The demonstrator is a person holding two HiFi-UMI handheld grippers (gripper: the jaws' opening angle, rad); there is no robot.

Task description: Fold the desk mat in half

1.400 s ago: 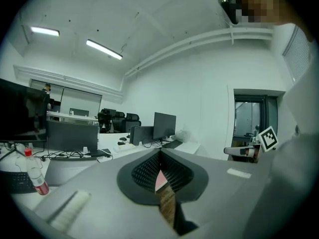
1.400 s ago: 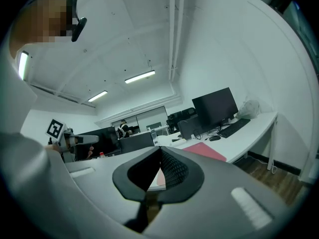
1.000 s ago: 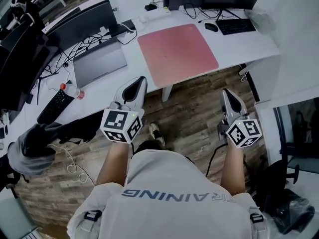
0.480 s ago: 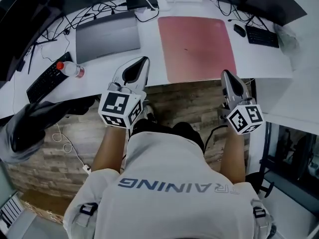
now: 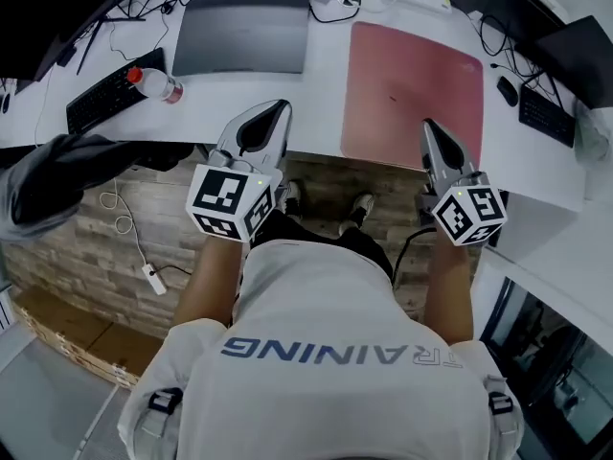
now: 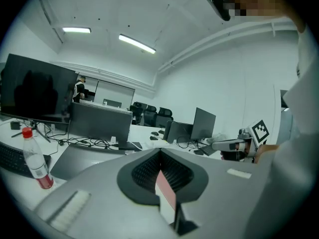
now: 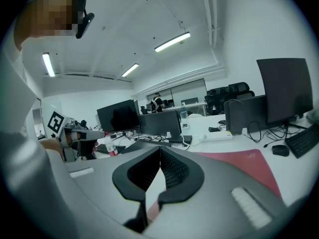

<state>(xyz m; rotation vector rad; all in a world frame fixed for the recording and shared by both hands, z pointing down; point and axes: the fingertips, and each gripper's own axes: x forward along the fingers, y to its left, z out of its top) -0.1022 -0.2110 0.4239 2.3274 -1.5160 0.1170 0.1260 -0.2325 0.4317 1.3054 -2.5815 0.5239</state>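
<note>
Operator stance: the person stands at the front edge of the white desk [image 5: 326,89] with both forearms stretched forward, roughly parallel, one on each side of the torso.

Left gripper [image 5: 278,106]: held in the left hand and aimed ahead with a slight downward pitch. Its marker cube [image 5: 230,202] sits just in front of the left forearm [image 5: 215,278]. The tip lies over bare desk surface at the front edge, between the grey laptop [image 5: 244,34] and the desk mat [image 5: 414,89]. In the left gripper view the jaws are clenched tip to tip, with nothing gripped.

Right gripper [image 5: 427,126]: held in the right hand at a similar slight downward pitch. Its marker cube [image 5: 467,215] sits ahead of the right forearm [image 5: 450,293]. In the head view the tip overlaps the near edge of the desk mat; contact with the mat cannot be confirmed. In the right gripper view the jaws are clenched together and hold nothing.

Desk mat: pink, lying flat and unfolded on the desk, just right of the grey laptop. Its near edge runs along the front edge of the desk.

Other items: a water bottle [image 5: 156,83] with a red cap lies left of the laptop, beside a black keyboard [image 5: 101,103]. A black mouse [image 5: 506,90] sits to the right of the mat.
</note>
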